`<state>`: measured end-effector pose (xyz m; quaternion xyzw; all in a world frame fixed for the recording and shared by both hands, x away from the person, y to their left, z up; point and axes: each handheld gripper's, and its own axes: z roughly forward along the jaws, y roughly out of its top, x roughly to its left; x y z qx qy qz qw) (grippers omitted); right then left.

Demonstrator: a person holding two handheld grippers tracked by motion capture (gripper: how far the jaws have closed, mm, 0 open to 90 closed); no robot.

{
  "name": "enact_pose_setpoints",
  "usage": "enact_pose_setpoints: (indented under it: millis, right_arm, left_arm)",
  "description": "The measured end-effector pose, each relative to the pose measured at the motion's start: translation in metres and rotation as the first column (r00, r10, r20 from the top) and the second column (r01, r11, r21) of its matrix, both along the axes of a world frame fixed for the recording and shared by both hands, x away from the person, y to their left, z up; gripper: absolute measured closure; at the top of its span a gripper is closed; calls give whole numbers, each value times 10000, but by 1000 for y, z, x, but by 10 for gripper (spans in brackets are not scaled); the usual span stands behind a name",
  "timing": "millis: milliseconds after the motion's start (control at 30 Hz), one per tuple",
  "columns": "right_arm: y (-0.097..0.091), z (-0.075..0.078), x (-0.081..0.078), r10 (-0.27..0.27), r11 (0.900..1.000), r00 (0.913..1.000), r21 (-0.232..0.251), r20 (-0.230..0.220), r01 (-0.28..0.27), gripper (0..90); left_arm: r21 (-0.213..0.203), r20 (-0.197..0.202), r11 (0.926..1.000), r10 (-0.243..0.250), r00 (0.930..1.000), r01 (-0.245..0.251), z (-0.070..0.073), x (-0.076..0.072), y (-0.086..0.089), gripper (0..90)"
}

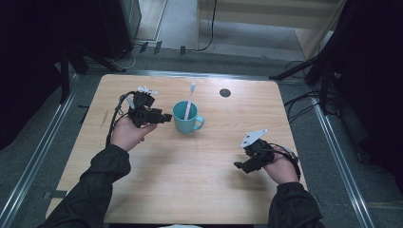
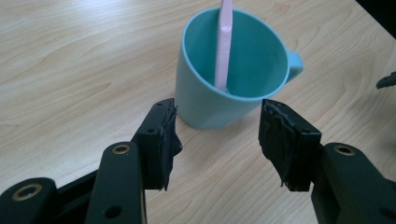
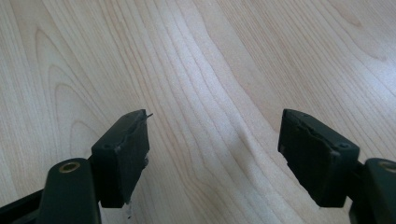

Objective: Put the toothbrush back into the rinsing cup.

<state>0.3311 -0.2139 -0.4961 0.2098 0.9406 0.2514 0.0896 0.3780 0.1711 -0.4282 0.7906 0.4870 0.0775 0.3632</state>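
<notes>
A teal mug (image 1: 186, 118) stands upright on the wooden table (image 1: 190, 190), handle toward the right. A pale pink toothbrush (image 1: 190, 99) leans inside it, head up. My left gripper (image 1: 167, 117) sits just left of the mug, held level and pointing at it. In the left gripper view the mug (image 2: 229, 74) with the toothbrush (image 2: 224, 46) stands just beyond the left gripper (image 2: 217, 140), whose jaws are open with nothing between them. My right gripper (image 1: 239, 166) rests low at the table's right side, away from the mug. In its own view the right gripper (image 3: 212, 154) is open over bare wood.
A dark round hole (image 1: 225, 92) lies in the tabletop at the back right. Metal rails (image 1: 332, 137) and cables run along the floor on both sides of the table. Dark stands and equipment crowd the far corners.
</notes>
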Motion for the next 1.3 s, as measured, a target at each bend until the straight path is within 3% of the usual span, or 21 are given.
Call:
enact_pose_setpoints:
  millis: [267, 700, 1033, 1300]
  right_arm:
    - [1, -1, -1, 4, 10000, 10000, -7, -89, -4, 245]
    - [3, -1, -1, 61, 9999, 9999, 98, -144, -60, 234]
    - [3, 0, -2, 75, 9998, 9999, 190, -70, -74, 233]
    - [3, 0, -2, -2, 9998, 9999, 216, -104, 5, 233]
  left_arm:
    - [6, -194, 9999, -133, 9997, 134, -11, -13, 8, 438]
    - [357, -360, 9991, -222, 9991, 235, -27, -37, 24, 420]
    - [543, -479, 9981, -253, 9985, 279, -32, -56, 36, 417]
    - [630, -468, 9979, -113, 9988, 142, -33, -63, 46, 405]
